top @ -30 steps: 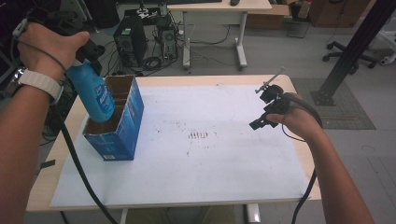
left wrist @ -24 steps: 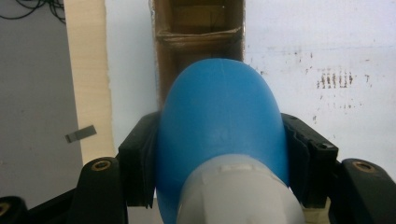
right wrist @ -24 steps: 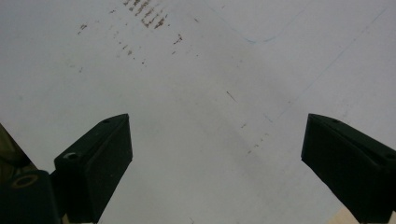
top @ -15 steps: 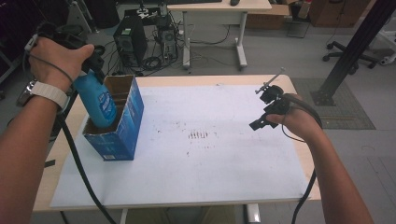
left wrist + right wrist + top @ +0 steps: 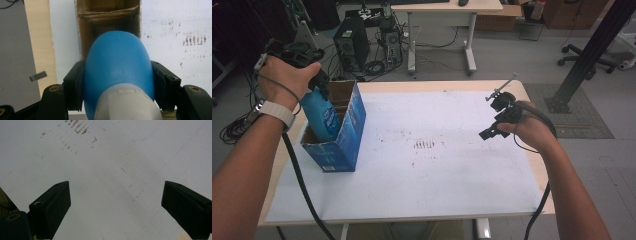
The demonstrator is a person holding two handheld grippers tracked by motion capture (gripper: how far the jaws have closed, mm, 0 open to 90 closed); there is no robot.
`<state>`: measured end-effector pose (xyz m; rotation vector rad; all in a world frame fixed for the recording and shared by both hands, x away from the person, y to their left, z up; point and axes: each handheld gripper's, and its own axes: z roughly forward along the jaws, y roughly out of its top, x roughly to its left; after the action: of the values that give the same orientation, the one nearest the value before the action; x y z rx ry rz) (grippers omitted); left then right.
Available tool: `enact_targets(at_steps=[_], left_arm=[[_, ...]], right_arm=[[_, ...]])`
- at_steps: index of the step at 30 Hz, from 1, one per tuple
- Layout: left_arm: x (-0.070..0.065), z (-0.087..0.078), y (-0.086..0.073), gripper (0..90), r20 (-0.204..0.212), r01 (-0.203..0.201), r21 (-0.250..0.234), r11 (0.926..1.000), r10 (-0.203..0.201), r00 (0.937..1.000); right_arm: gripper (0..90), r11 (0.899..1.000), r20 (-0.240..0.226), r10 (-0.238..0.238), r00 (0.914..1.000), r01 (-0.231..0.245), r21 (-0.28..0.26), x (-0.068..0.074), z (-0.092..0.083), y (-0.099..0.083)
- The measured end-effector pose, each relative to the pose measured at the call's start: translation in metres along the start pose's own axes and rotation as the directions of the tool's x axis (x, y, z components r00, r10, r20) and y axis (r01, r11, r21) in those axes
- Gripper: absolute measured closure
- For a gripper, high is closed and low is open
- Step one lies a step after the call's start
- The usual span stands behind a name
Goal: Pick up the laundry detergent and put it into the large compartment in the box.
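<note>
A blue plastic bottle (image 5: pixel 323 116) with a grey cap end stands tilted, its lower part inside an open blue cardboard box (image 5: pixel 344 145) at the table's left. My left gripper (image 5: pixel 314 90) is shut on the bottle near its top. In the left gripper view both black pads press the sides of the bottle (image 5: pixel 118 65), with the box's brown inside (image 5: pixel 108 12) beyond it. My right gripper (image 5: pixel 492 116) hovers over the right side of the white sheet (image 5: pixel 437 175). In the right gripper view it (image 5: pixel 116 202) stands open, with nothing between its jaws.
The white sheet covers most of the wooden table (image 5: pixel 437 86) and carries brown marks (image 5: pixel 424 145) near its middle. Behind the table are a computer tower (image 5: pixel 347 42), cables, a second desk (image 5: pixel 447 7), a black post (image 5: pixel 584 60) and an office chair (image 5: pixel 592 52).
My left hand has come down with the bottle, which now sits deeper in the box. The right hand has stayed where it was.
</note>
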<state>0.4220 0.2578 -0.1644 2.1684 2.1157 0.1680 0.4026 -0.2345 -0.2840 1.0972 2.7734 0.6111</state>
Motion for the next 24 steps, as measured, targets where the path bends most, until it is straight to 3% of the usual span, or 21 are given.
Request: enact_targets(at_steps=[16,24], left_arm=[[-0.004,0.031,0.0,37.4,-0.022,-0.02,-0.011,0.9997,0.02,0.9996],[-0.003,0.049,0.0,37.4,-0.017,-0.026,0.006,0.9996,0.026,0.9995]], right_arm=[[8.8,1.0,-0.002,0.002,1.0,-0.002,0.005,-0.001,0.003,0.0],[8.8,1.0,-0.003,0.009,1.0,-0.009,0.009,-0.002,0.005,-0.002]])
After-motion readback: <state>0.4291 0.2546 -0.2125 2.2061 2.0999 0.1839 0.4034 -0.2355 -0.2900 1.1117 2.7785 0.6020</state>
